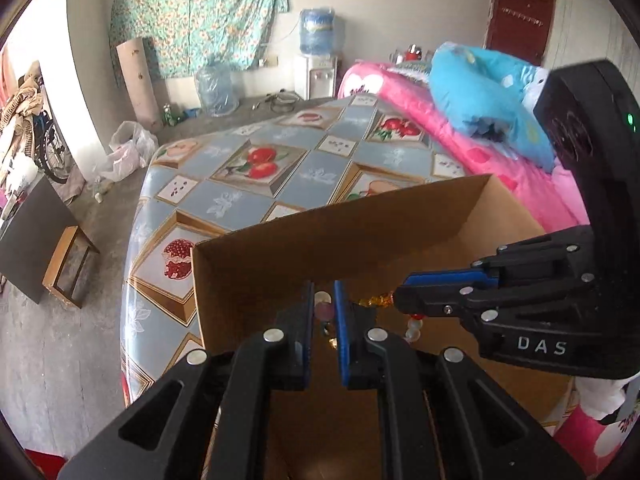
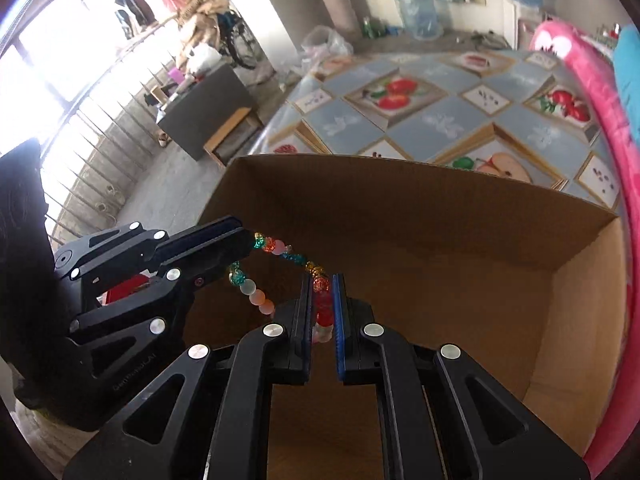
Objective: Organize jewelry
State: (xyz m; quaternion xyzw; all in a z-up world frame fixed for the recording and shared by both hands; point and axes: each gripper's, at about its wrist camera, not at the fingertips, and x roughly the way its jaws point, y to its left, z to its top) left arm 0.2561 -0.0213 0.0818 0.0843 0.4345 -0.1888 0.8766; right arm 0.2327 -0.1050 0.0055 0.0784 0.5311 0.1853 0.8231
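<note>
The left claw (image 2: 250,240) was pressed together on one part of a beaded bracelet (image 2: 280,249), and the right claw (image 2: 322,284) pinched another part of the same loop between its blue pads, red beads showing in the narrow gap. The bracelet hung between the two, above the open interior of a cardboard box (image 2: 440,216), not touching its floor as far as the right wrist view showed. In the left wrist view the left claw (image 1: 322,300) had pale and pink beads between its pads, and the right claw (image 1: 400,298) came in from the side with amber beads at its tip.

Judged from this, the main risk was the elastic: if the claws drew apart, the strand between them would tighten and could snap, or slip from one pad and whip out of the box. Round beads give a poor hold, so a loose pinch could also let the loop drop off-centre, toward the box's near wall.

The taut stretch of the bracelet ran roughly level from the left claw toward the right claw, its long axis along that line, parallel to the box's far wall. A second run of pale beads sagged below it, toward the box floor. The box stood on a fruit-patterned surface (image 2: 440,120).
</note>
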